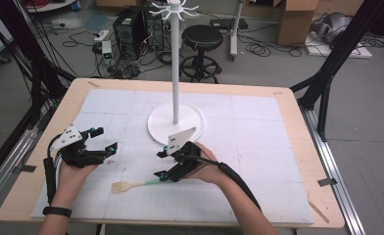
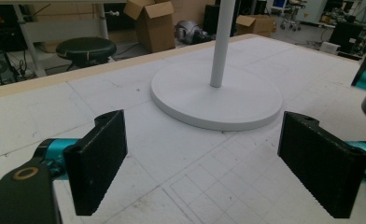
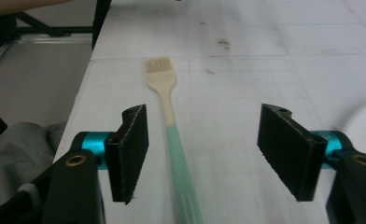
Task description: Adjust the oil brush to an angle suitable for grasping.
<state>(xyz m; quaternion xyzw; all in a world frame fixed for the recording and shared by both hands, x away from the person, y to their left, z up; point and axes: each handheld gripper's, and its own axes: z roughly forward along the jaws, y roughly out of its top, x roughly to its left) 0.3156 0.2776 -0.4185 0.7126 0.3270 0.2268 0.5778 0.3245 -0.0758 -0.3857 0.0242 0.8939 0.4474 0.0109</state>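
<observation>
A basting brush (image 1: 131,185) with a cream head and pale green handle lies flat on the white mat near the front edge. In the right gripper view the brush (image 3: 172,135) runs between my wide-apart jaws, nearer the left one, head pointing away. My right gripper (image 1: 161,164) is open just above the handle end. My left gripper (image 1: 105,140) is open over the mat at the left, holding nothing. Ahead of the left gripper (image 2: 204,163) stands the white hanger stand's round base (image 2: 246,100). The stand (image 1: 175,88) rises mid-table, hooks at its top.
The white mat (image 1: 258,161) covers most of the wooden table (image 1: 302,147). Beyond the far edge stand a black stool (image 1: 201,49), computer cases, cables and cardboard boxes. Black frame legs flank both sides of the table.
</observation>
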